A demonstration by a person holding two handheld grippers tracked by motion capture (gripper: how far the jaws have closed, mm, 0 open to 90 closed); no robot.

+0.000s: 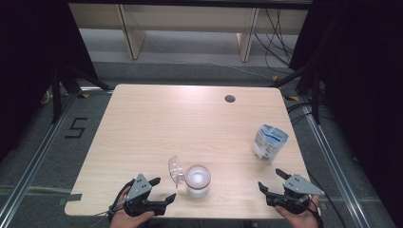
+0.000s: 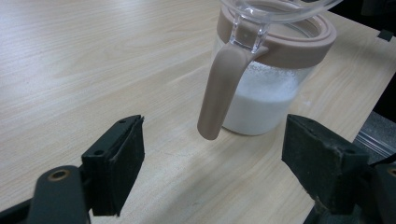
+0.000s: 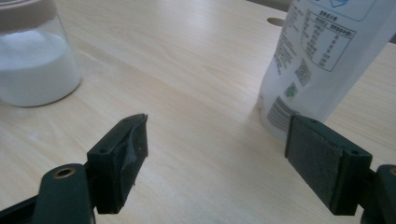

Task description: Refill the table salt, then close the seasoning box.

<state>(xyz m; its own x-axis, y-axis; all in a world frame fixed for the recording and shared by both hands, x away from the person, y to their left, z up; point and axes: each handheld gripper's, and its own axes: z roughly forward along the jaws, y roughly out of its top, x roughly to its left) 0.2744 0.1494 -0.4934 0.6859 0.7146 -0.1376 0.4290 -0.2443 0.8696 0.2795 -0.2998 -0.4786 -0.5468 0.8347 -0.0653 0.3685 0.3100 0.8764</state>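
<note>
A clear glass jar [image 1: 197, 180] with a tan collar holds white powder near the table's front edge. Its clear lid [image 1: 176, 169] stands flipped open on the left side. In the left gripper view the jar [image 2: 266, 88] sits just ahead, its tan latch [image 2: 219, 93] hanging down toward me. My left gripper [image 1: 162, 190] is open, just left of the jar, with nothing between its jaws. A white standing pouch [image 1: 269, 143] is at the right. My right gripper [image 1: 271, 180] is open, just short of the pouch [image 3: 322, 51]. The jar [image 3: 32, 65] shows at left there.
The light wooden table [image 1: 157, 123] has a round cable hole [image 1: 230, 99] at its far right. Grey floor and metal rails surround it, with wooden furniture legs beyond the far edge. The middle and far part of the tabletop is bare wood.
</note>
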